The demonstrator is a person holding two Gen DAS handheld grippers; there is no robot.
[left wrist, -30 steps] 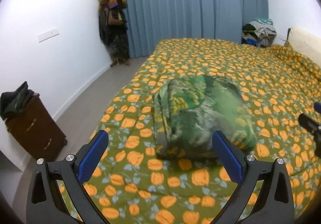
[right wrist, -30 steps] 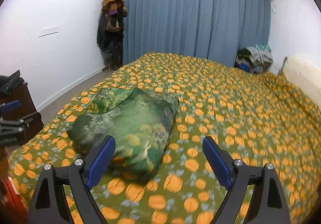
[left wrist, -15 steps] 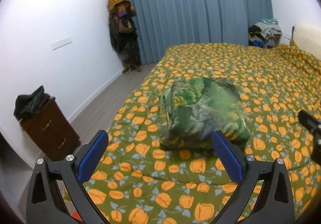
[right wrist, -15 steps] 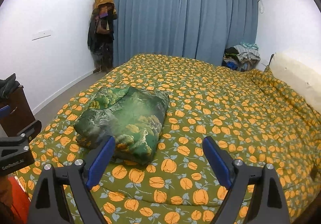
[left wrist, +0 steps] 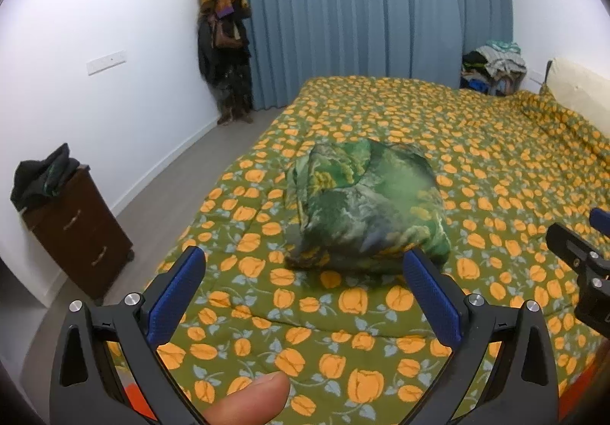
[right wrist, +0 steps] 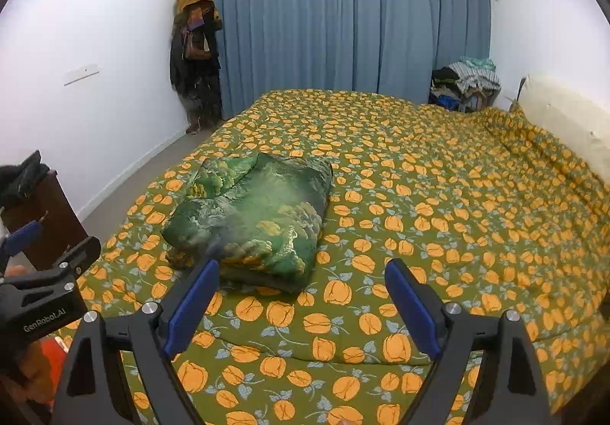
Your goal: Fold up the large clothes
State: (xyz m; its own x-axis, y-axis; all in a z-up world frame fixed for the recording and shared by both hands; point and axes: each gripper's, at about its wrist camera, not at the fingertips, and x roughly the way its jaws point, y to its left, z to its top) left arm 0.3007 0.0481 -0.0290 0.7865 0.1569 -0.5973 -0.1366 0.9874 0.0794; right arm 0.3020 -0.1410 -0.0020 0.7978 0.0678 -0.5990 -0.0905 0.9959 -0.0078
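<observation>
Bed [right wrist: 438,196] with an orange-flowered cover fills the room before a blue curtain [right wrist: 343,13]. Folded green garment [right wrist: 255,219] lies near the bed's near left corner. Left gripper [left wrist: 305,265] and right gripper [right wrist: 301,272] hover short of it, both spread and empty.

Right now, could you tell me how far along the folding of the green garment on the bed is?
Done, by the look of it: the green garment lies as a compact folded bundle on the floral bedspread. In hand: nothing; the left hand-held gripper and right hand-held gripper are both open and short of the bundle. Left: no other unfolded garment shows on the bed.
</observation>
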